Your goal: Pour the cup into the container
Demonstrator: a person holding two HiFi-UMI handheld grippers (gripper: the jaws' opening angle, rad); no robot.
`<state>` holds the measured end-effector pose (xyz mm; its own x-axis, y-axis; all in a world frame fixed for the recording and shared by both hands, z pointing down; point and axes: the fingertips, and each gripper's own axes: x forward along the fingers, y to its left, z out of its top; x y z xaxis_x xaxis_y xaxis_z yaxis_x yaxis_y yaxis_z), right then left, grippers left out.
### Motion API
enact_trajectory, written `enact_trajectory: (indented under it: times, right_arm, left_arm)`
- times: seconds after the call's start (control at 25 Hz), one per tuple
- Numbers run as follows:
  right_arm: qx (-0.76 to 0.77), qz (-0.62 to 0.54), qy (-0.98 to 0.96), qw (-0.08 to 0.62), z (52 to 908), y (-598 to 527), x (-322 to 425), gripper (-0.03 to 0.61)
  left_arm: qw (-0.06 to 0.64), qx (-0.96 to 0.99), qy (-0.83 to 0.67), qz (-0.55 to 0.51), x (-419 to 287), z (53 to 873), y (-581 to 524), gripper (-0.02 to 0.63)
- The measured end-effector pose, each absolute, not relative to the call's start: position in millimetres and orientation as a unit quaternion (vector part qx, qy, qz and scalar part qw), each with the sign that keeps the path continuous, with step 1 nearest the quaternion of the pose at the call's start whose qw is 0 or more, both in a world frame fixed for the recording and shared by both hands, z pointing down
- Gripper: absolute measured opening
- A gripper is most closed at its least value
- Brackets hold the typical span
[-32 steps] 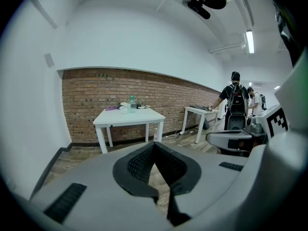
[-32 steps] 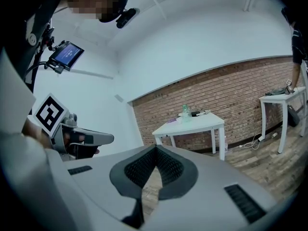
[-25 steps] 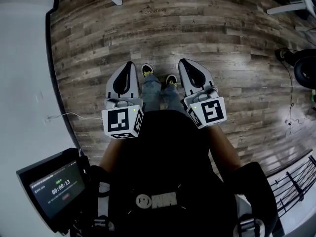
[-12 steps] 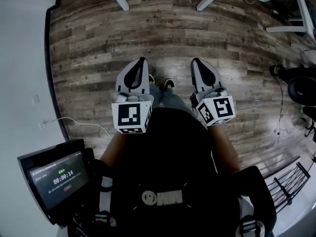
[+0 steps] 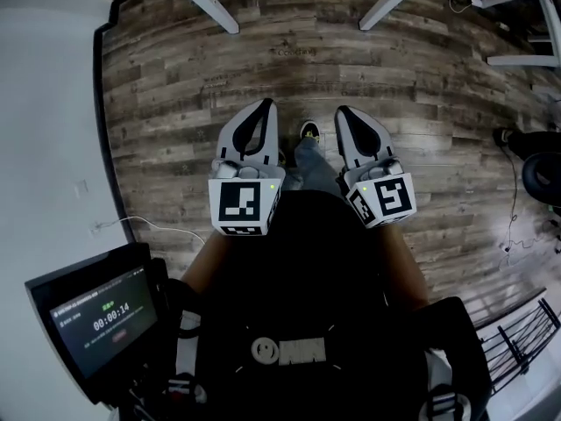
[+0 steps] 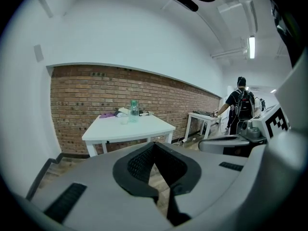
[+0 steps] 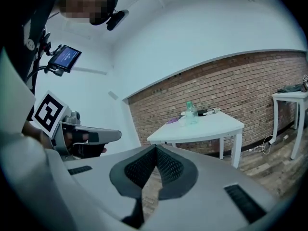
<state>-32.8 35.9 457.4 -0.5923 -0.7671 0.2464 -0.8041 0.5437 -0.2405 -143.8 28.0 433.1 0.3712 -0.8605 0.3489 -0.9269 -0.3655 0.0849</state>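
pouring has not begun, by the look of it: the small clear cup [image 6: 123, 119] and the clear greenish bottle-shaped container [image 6: 134, 110] stand just beside each other toward the far edge of the white square table [image 6: 139, 130], near the red brick wall [image 6: 86, 95] and well apart from you. what the cup holds is too small to tell. reaching, lifting and tipping are all left to do. your left gripper [image 6: 154, 144] has its jaws pressed together on nothing. your right gripper [image 7: 155, 148] is likewise closed and empty. both hang over the grey-brown wooden plank floor [image 5: 175, 86].
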Motion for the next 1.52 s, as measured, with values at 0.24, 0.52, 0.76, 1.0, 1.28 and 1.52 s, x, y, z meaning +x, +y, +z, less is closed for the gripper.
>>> enact_trajectory:
  times: [0.24, 0.52, 0.76, 1.0, 1.28, 1.52]
  right_arm:
    - [0.443, 0.168, -0.880, 0.033, 448, -19, -15, 0.000]
    - [0.423, 0.176, -0.888, 0.029, 449, -56, -35, 0.000]
    - [0.426, 0.158, -0.890, 0.050, 449, -100, -67, 0.000]
    - [0.440, 0.138, -0.884, 0.070, 440, -148, -106, 0.000]
    - [0.443, 0.123, -0.883, 0.090, 432, -189, -139, 0.000]
    - [0.447, 0.123, -0.881, 0.091, 429, -217, -145, 0.000]
  left_arm:
    - [0.116, 0.819, -0.547, 0.130, -122, 421, -23, 0.000]
    - [0.131, 0.803, -0.565, 0.133, -139, 424, -57, 0.000]
    - [0.149, 0.796, -0.574, 0.120, -182, 434, -97, 0.000]
    - [0.159, 0.803, -0.566, 0.096, -224, 439, -145, 0.000]
    - [0.165, 0.804, -0.565, 0.086, -261, 438, -185, 0.000]
    - [0.160, 0.811, -0.557, 0.079, -263, 432, -215, 0.000]
